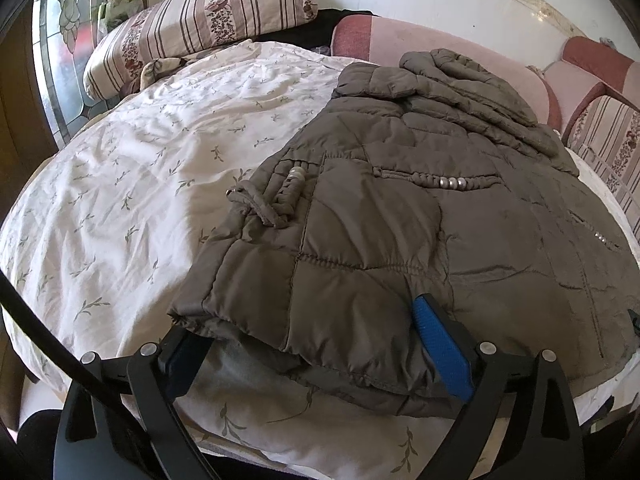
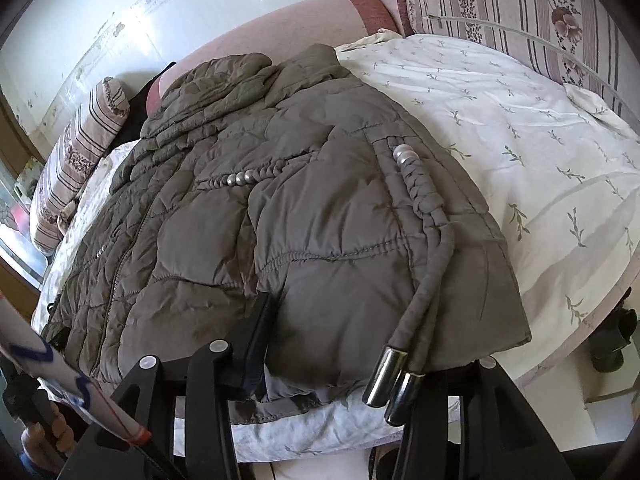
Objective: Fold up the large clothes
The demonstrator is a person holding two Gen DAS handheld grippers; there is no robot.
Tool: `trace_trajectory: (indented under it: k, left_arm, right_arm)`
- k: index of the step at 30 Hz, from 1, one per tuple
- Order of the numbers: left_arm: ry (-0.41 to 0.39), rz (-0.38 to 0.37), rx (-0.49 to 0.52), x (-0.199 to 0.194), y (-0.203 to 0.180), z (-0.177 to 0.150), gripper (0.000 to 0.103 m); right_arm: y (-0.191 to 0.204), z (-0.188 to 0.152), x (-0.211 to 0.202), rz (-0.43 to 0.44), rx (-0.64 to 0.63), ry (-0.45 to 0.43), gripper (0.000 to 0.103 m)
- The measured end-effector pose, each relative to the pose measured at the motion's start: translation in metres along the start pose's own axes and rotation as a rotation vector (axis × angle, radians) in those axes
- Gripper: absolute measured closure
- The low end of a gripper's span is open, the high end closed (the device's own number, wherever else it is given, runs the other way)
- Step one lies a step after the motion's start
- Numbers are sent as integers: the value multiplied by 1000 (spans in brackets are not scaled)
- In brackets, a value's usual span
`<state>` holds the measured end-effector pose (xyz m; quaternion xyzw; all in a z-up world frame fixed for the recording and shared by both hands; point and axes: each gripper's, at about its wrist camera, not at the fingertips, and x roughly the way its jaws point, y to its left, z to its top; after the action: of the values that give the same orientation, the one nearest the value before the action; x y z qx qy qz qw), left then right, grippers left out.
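A grey-brown quilted jacket (image 1: 380, 220) (image 2: 280, 220) lies folded on the bed, collar toward the headboard. In the left wrist view my left gripper (image 1: 304, 320) stands wide at the near hem. Its blue pad (image 1: 440, 352) rests beside the puffy fabric and the other finger (image 1: 180, 356) sits under the hem's corner. My right gripper (image 2: 360, 332) also straddles the near hem. One black finger (image 2: 256, 340) shows against the fabric, while the other is hidden under the hem. Two drawcords with metal tips (image 2: 384, 376) hang over that edge.
A white leaf-print sheet (image 1: 160, 160) (image 2: 520, 140) covers the bed. A striped floral pillow (image 1: 200, 20) (image 2: 72, 160) lies at the head, by a pink headboard (image 1: 440, 40). Striped cushions (image 2: 520, 8) line one side. A person's hand (image 2: 44, 440) shows at the lower left.
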<state>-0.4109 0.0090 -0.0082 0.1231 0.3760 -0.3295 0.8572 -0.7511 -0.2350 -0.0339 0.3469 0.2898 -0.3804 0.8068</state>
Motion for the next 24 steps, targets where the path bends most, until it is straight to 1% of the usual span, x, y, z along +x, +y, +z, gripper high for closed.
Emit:
trace_trajectory:
  k: [3, 5, 7, 8, 10, 13, 16, 21, 24]
  left_arm:
    - [-5, 3, 8, -1, -1, 0, 9]
    - [-12, 5, 17, -2, -2, -1, 12]
    - [-25, 9, 28, -5, -4, -2, 19]
    - [-30, 9, 33, -6, -5, -2, 21]
    - [-39, 8, 41, -8, -5, -2, 29]
    - [-48, 3, 51, -11, -7, -2, 37]
    - [-56, 7, 65, -12, -9, -2, 41]
    - [-62, 17, 81, -13, -13, -2, 44]
    - [-69, 25, 93, -13, -14, -3, 46]
  right_arm:
    - [-1, -1, -1, 0, 1, -7, 55]
    - [-1, -2, -2, -2, 3, -18, 62]
    - [-1, -2, -4, 5, 8, -27, 66]
    - [0, -3, -5, 4, 7, -30, 67]
    - [0, -3, -6, 0, 1, -32, 67]
    - [1, -3, -6, -3, -1, -34, 68]
    - [1, -3, -6, -2, -2, -34, 68]
    - [3, -3, -7, -7, -13, -37, 68]
    - [4, -2, -7, 0, -10, -41, 71]
